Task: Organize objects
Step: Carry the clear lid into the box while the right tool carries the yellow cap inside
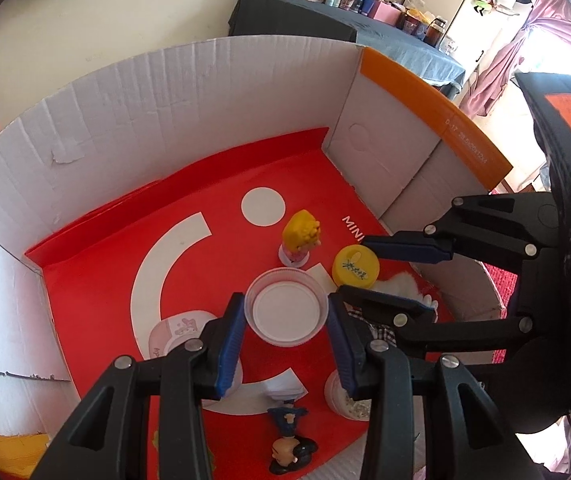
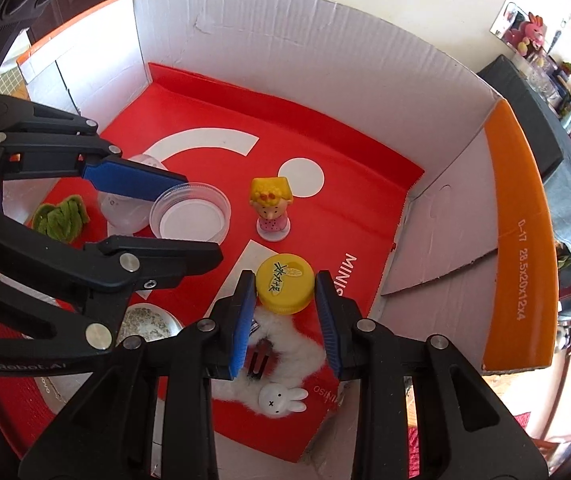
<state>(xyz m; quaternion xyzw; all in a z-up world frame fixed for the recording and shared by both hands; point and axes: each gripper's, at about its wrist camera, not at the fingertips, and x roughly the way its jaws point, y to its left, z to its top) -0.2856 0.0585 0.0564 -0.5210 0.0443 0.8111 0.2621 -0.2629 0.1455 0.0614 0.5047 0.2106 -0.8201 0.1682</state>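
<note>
1. A clear plastic lid [image 1: 286, 307] is being straddled by the left gripper [image 1: 285, 316]; in the left wrist view the blue pads [image 1: 232, 340] are being seen at either side of its rim, seemingly touching it, so the lid is being taken as clamped between them.
2. A yellow cap [image 2: 284, 283] is being flanked by the right gripper [image 2: 285, 300]; its pads [image 2: 244, 316] are being pressed close to both edges, and a grip on the cap is being read from that, though a sliver of gap on the right side cannot be ruled out.
3. Both pieces are being shown just above or on the red liner [image 1: 97, 280] of an open cardboard box [image 1: 165, 92]; whether they are being lifted or are resting cannot be told.
4. A yellow-haired figurine [image 2: 271, 210] is being shown upright between the lid and the cap, apart from both.
5. A white rabbit figure [image 2: 281, 400] on white fluff [image 2: 305, 354] is being partly covered by the right gripper's fingers.
6. A green fuzzy piece [image 2: 61, 218] is being cut off by the left gripper's frame in the right wrist view.
7. A dark-clothed figurine [image 1: 289, 440] is being seen lying near the lower edge of the left wrist view, partly behind the fingers.
8. A pink-printed item [image 1: 181, 330] and a round dish of pale grains [image 1: 345, 400] are being largely hidden; what they are cannot be made out.
</note>
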